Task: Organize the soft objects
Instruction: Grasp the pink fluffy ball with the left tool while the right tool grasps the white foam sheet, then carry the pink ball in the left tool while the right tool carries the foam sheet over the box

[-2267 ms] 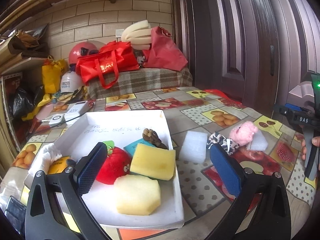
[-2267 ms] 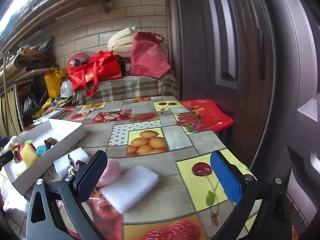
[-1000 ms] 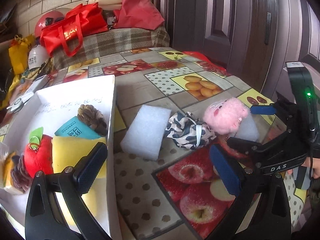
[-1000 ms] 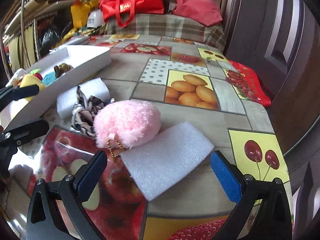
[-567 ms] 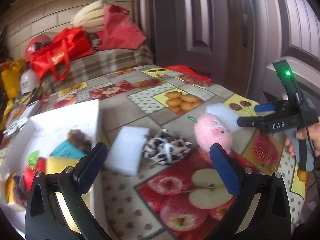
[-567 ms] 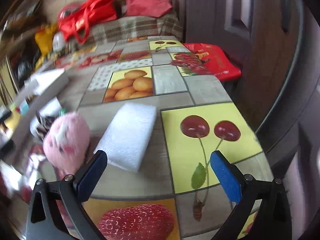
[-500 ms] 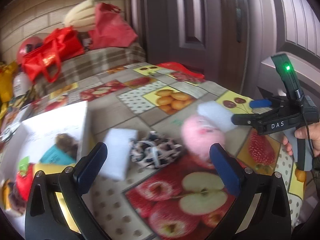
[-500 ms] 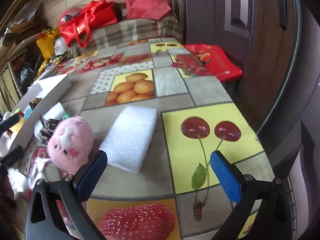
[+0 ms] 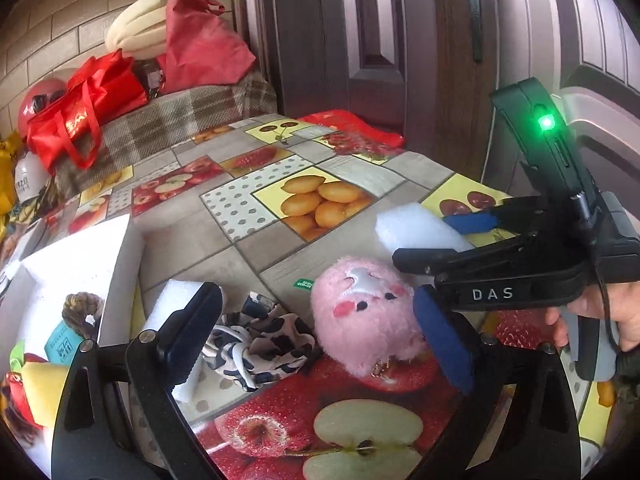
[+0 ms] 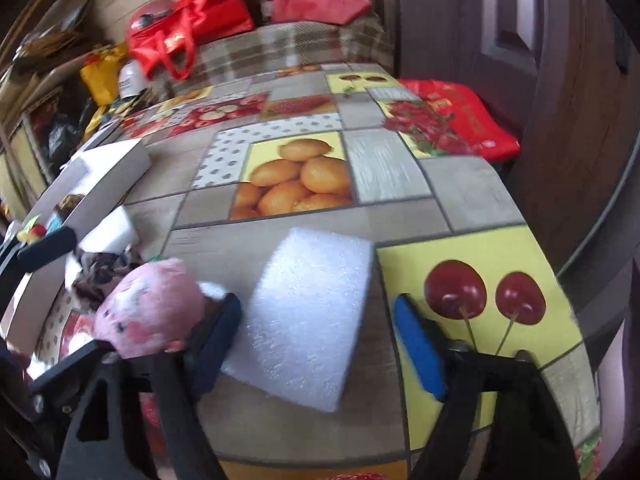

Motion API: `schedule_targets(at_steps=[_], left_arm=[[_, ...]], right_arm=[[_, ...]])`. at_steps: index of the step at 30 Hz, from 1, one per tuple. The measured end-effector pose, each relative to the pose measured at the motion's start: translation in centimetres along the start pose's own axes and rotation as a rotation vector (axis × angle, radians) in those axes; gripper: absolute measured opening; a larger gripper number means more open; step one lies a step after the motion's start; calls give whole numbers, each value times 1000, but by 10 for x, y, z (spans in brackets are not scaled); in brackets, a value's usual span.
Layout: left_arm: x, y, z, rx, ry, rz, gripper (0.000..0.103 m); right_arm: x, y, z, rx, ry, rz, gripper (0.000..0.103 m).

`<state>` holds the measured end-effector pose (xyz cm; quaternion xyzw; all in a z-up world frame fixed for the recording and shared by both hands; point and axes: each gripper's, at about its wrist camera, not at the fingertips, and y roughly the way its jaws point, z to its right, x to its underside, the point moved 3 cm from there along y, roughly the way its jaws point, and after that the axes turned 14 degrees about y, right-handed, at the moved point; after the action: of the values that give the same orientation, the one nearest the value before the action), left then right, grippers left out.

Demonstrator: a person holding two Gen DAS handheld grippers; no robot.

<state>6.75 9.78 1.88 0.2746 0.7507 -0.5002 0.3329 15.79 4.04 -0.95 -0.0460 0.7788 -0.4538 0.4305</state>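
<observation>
We see a lived-in home: fruit-print tablecloth (image 9: 304, 200), wooden door (image 9: 360, 32), shopping bags (image 9: 84, 100) on plaid bedding (image 9: 192, 116).

I see a fruit-patterned vinyl tablecloth (image 9: 256, 196), a red fabric tote bag (image 9: 80, 108) and a dark wooden door (image 9: 376, 28).

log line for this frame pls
phase: reach | left hand-held gripper: closing around pink plush | right hand-held gripper: closing around white foam block | lifted: nothing
</observation>
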Motion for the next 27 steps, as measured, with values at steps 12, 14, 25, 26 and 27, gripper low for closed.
schedule_targets(at_steps=[12,14,25,26,27], left_arm=[[-9,48,40,-53,218,-200,58],[-8,45,46,-42,244,-182,52],[-4,-44,41,13,147,189,51],[-2,-50,40,9,143,199,51],[1,-56,39,4,140,208,51]], right_arm=[[-3,-16,34,-30,172,70,58],[-3,-18,32,-31,164,80,58],[1,-63,18,-39,88,333,58],[2,-67,15,-35,72,359,58],[3,-72,11,-33,52,386,58]])
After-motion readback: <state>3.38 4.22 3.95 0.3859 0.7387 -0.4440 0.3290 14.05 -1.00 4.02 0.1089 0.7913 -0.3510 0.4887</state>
